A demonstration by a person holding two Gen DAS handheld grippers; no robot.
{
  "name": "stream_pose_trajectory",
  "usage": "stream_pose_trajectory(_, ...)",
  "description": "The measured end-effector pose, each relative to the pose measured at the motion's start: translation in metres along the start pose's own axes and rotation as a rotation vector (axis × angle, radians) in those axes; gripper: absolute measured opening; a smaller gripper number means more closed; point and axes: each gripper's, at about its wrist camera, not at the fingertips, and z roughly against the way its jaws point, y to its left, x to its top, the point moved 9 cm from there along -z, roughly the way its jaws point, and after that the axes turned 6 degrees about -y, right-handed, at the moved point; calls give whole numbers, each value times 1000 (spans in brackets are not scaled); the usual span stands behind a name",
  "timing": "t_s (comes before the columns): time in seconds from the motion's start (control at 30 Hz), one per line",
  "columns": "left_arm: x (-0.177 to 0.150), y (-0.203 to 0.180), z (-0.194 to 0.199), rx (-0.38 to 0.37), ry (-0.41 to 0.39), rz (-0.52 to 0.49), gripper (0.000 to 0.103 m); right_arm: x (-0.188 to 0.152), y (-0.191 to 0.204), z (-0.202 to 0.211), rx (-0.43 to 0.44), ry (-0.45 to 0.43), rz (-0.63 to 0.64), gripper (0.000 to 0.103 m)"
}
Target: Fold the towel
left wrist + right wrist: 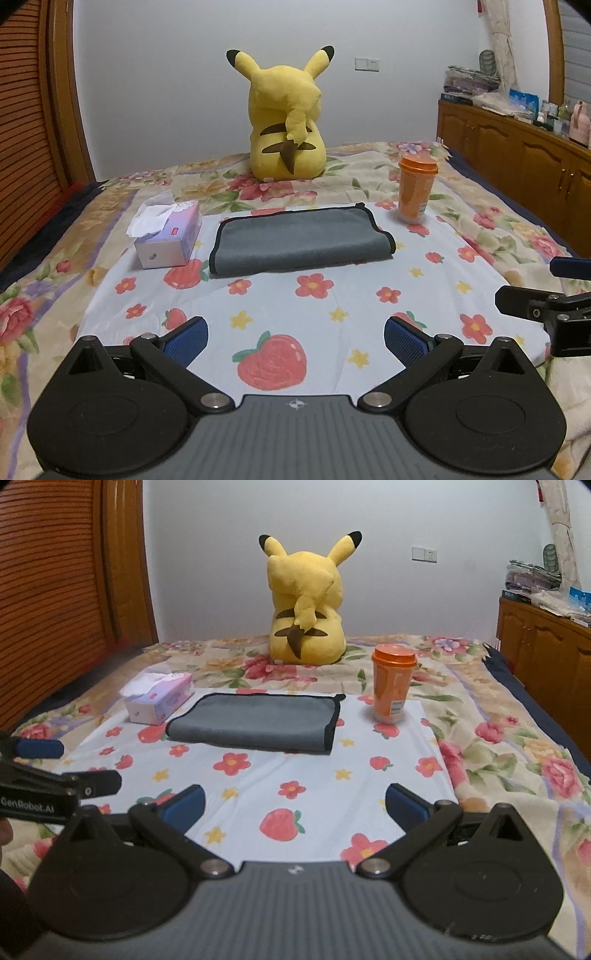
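A grey towel point(301, 240) with black edging lies folded flat on a pale strawberry-print cloth point(314, 317) on the bed; it also shows in the right wrist view point(255, 722). My left gripper point(295, 338) is open and empty, held back from the towel over the near part of the cloth. My right gripper point(294, 805) is open and empty, also held back from the towel. Each gripper shows at the edge of the other's view: the right one point(532, 291) and the left one point(74, 764).
A tissue box point(168, 234) sits just left of the towel. An orange lidded cup point(415, 190) stands to its right. A yellow plush toy point(286, 118) sits behind on the floral bedspread. Wooden cabinets point(517, 158) line the right wall.
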Motion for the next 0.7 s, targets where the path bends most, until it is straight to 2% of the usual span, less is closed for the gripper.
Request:
stream_pose_trajectory(0.3,-11,-9,16,2,6,4,103,-9,-3,19,6,-20,-3,103)
stream_pose_trajectory(0.7,-13,-27,33,2,-36,10,103,-17,-8,36,23,-61,-2,103)
